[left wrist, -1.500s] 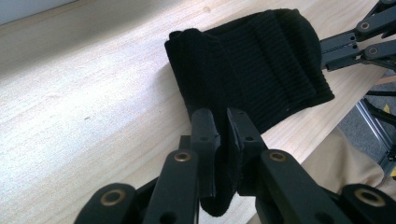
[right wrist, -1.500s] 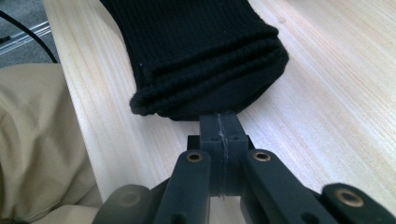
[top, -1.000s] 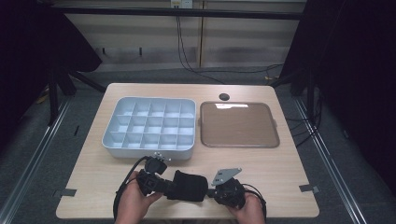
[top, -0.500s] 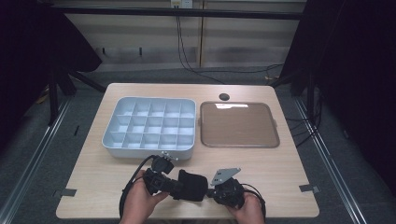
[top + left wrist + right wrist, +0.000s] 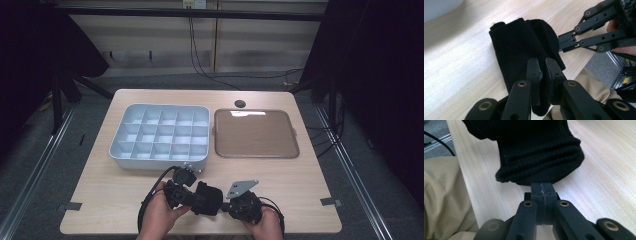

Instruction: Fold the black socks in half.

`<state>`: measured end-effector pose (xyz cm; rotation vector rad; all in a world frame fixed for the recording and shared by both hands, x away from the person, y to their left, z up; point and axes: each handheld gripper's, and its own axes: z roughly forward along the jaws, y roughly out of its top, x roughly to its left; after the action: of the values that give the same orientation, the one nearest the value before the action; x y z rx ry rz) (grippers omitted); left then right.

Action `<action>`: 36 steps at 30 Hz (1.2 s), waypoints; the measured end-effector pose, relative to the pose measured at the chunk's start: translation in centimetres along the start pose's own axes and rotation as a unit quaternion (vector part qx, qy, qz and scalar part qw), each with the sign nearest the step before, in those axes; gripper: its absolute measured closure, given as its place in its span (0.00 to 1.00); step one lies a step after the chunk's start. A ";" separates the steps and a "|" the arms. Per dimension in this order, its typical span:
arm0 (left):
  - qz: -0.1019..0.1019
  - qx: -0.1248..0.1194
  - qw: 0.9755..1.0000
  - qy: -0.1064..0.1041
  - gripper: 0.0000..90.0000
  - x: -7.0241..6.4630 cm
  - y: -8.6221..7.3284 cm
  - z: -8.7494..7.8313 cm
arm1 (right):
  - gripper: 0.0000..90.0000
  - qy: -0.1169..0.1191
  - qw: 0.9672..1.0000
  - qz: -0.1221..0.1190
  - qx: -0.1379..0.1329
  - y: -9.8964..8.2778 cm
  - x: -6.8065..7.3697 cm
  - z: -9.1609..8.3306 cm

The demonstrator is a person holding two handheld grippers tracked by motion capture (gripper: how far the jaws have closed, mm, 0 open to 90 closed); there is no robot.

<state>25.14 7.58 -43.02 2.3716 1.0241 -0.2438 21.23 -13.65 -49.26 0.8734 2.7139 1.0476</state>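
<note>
Black knit cloth (image 5: pixel 207 197) at the table's (image 5: pixel 310 192) six-o'clock edge, held between both grippers. Left gripper (image 5: pixel 541 75) clamped on its folded end; right gripper (image 5: pixel 541 191) pinched together on its ribbed hem. Compartment tray (image 5: pixel 162 135) at eleven o'clock — brown tray (image 5: pixel 256 133) at one.

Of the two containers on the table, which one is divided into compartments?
The white organizer box, left of the flat brown tray. A grid of walls splits it into small cells; the tray is one undivided surface.
</note>
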 end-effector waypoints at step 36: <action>0.004 0.010 1.000 -0.008 0.91 -0.8 0.7 3.2 | 1.00 0.000 1.000 0.006 -0.001 -0.1 0.0 0.0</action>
<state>25.22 4.96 -45.13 2.3883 1.0082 -0.2717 21.17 -13.69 -49.28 0.8916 2.7105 1.0510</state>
